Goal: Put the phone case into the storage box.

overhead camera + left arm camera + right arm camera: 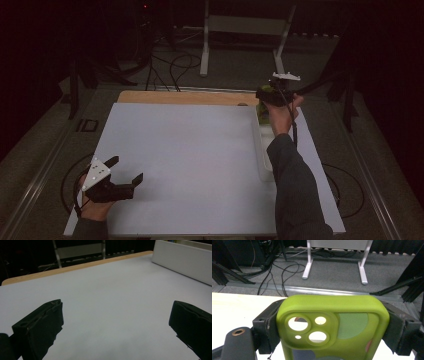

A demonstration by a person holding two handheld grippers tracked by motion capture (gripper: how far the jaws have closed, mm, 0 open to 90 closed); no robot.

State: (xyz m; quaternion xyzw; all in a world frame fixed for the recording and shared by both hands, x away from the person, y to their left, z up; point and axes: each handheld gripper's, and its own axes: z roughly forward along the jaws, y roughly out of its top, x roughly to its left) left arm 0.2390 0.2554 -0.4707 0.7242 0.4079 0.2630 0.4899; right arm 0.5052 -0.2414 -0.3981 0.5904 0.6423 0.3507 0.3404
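Fingers, right: black pads [265,328] pressed against both long edges of the green phone case [332,325] — clamped on it, no gap showing in the right gripper view.
Fingers, left: spread wide, bare white surface between them, holding nothing; one pad [40,325] sits low over the mat.
Right gripper [267,95]: up at the far end of the white tray [263,155], carried by the person's right hand [280,116], with its grey plate on top and cable trailing back along the sleeve.
Left gripper [125,172]: well apart from the white tray, off on the tray's left and nearer the person, jaws pointing across the mat toward it.
Phone case, look: lime to olive green, matte and soft-looking, rounded corners, a raised camera block with three round cut-outs — two large, one small — plus a tiny hole.
Phone case, pose: back face toward the camera, camera end away from the gripper, top edge about level.
Phone case, place: in the jaws above the far end of the white tray; in the high view just a patch of green beside the hand.
Phone case, inside: a paler rounded patch and a hint of reddish colour show on the back panel; what they are I cannot tell.
White tray: long, narrow, low-walled, lying along the right side of the white mat [190,160].
Wood edge [185,97]: a tan strip beyond the mat, just left of the tray's far end.
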